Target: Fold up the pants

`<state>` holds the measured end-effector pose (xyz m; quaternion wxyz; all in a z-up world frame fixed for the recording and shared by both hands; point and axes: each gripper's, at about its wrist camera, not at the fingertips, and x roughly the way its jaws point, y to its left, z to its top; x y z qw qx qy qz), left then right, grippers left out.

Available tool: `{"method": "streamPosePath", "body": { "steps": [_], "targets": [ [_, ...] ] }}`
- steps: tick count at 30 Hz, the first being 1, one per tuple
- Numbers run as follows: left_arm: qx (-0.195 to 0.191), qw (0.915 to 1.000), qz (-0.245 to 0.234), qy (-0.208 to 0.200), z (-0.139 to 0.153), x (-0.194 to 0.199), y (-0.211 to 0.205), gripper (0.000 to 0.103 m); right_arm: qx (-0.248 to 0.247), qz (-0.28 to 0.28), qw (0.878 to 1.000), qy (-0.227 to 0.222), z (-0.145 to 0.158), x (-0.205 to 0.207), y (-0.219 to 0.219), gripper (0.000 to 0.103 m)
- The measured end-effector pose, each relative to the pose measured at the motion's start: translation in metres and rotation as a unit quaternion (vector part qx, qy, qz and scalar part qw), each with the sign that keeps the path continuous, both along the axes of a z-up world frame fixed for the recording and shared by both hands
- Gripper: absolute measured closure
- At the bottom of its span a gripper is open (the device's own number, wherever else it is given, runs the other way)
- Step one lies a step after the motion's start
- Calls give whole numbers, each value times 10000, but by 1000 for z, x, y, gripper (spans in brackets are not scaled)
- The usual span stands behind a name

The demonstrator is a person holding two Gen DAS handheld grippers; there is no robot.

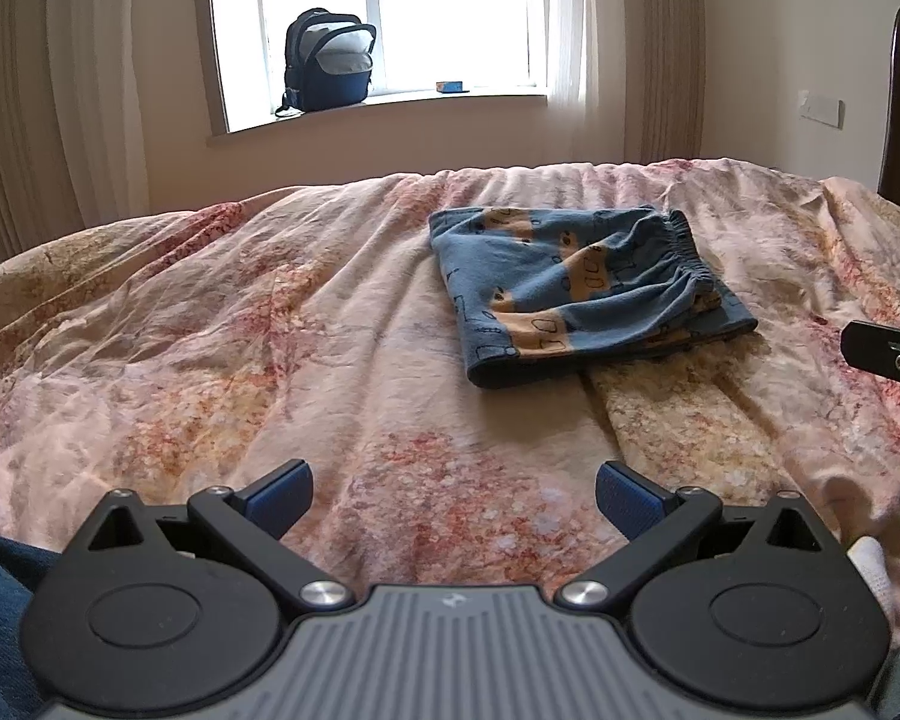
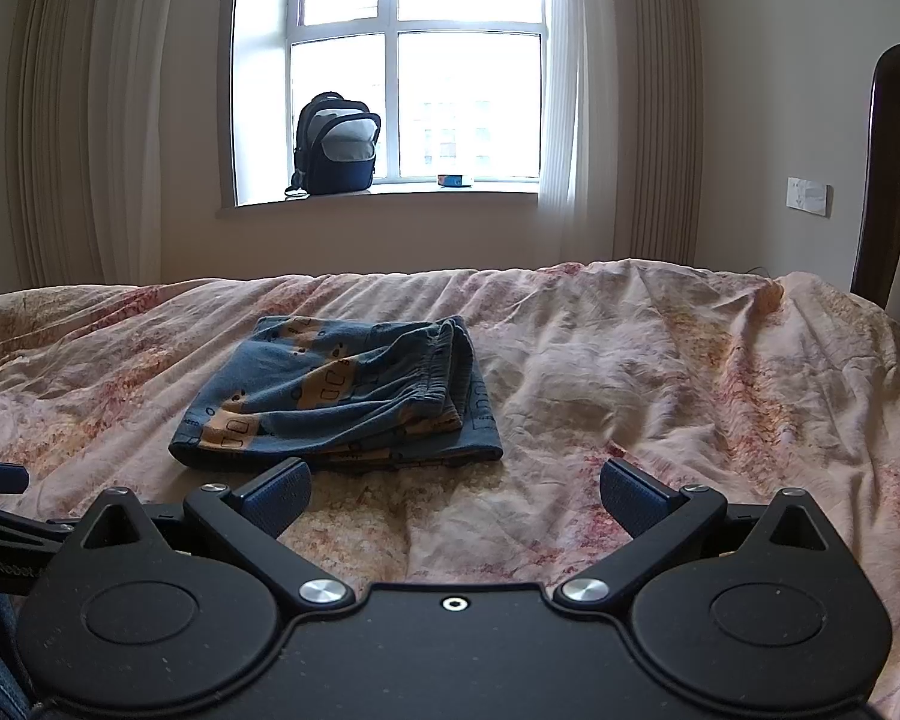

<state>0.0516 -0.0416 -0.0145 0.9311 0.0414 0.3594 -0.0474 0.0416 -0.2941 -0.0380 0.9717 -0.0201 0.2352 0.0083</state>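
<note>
The small blue pants with tan car prints and a gathered elastic waistband [image 1: 582, 288] lie on the bed's crumpled pink-and-gold floral cover [image 1: 270, 330], already doubled into a compact, roughly square bundle. Both tools are drawn back from it: the left hand-held gripper [image 1: 453, 501] hangs released above bare cover on the near side of the pants and a little to their left, and the right hand-held gripper [image 2: 455, 501] is likewise released, its blue ribbed pad [image 2: 279, 495] just short of the bundle's near edge without touching it.

The folding looks essentially complete, so the step in hand seems to be a final tidy. To do that well, I would press lightly on the puffed waistband end, where the layers gape, and square the lower layer that sticks out beyond it on the bundle's right. Any pinch should take all layers together, since the fabric looks like soft, limp knit that would slide and unfold if only the top sheet were lifted.

The fold at the near edge is rounded and thick; the waistband is ruched and stands higher. The cover beneath is wrinkled and yielding, so pushing down could drag creases under the bundle.
</note>
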Motion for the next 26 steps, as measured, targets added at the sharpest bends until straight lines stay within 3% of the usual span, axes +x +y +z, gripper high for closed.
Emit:
{"method": "streamPosePath", "body": {
  "steps": [26],
  "targets": [
    [78,10000,-54,-20,1,0,-1,0,-5,5,10000,20,-3,-1,2,1]
  ]
}}
